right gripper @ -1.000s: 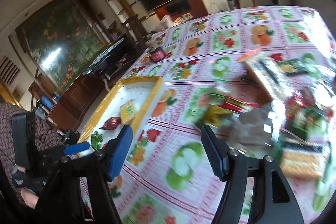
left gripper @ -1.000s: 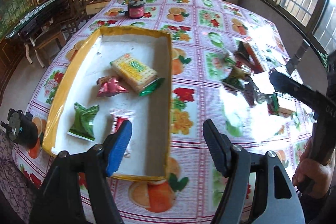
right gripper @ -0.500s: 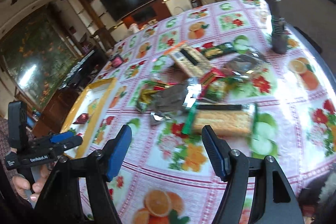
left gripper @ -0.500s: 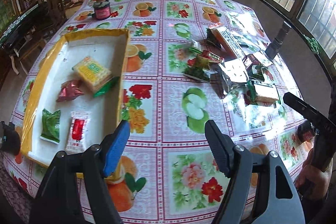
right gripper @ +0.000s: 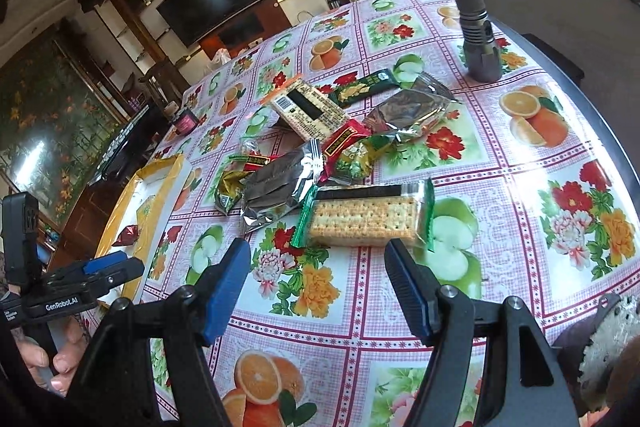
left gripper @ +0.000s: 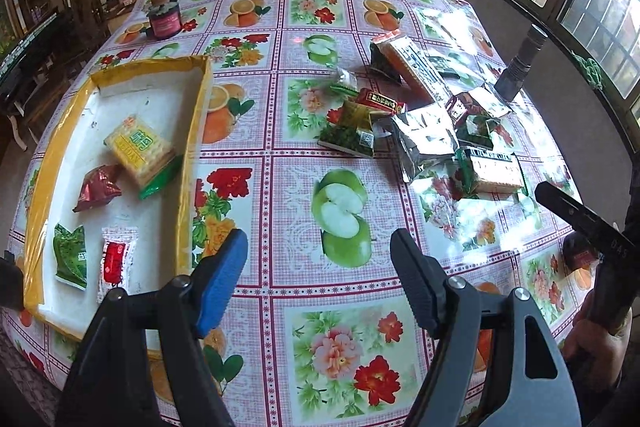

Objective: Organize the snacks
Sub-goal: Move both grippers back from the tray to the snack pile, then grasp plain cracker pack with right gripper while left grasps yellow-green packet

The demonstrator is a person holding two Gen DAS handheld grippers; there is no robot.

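Left gripper point(left gripper: 318, 259): wide apart, nothing between the fingers, above the fruit-print cloth of the bench point(left gripper: 344, 307), just right of the yellow-rimmed tray point(left gripper: 192, 163). Right gripper point(right gripper: 316, 269): likewise wide and empty, hovering close in front of the cracker pack point(right gripper: 366, 221) with green ends, not touching it.

In the tray: yellow biscuit pack point(left gripper: 138, 149), dark red pouch point(left gripper: 98, 187), green sachet point(left gripper: 71, 259), clear sachet with red label point(left gripper: 116, 263), all lying apart except the yellow pack, overlapping a green wrapper end.

Remaining snacks heaped mid-bench, well apart from the tray: silver foil bag point(right gripper: 282, 189) beside the cracker pack, red-and-green packet point(right gripper: 352, 155) behind it, long biscuit pack with barcode point(right gripper: 306, 111) tilted on the heap, second silver bag point(right gripper: 408, 113), dark green bar point(right gripper: 366, 85).

Standing upright beyond the heap: grey flashlight point(right gripper: 474, 19). Far side of the bench: small pink-labelled jar point(left gripper: 164, 21).
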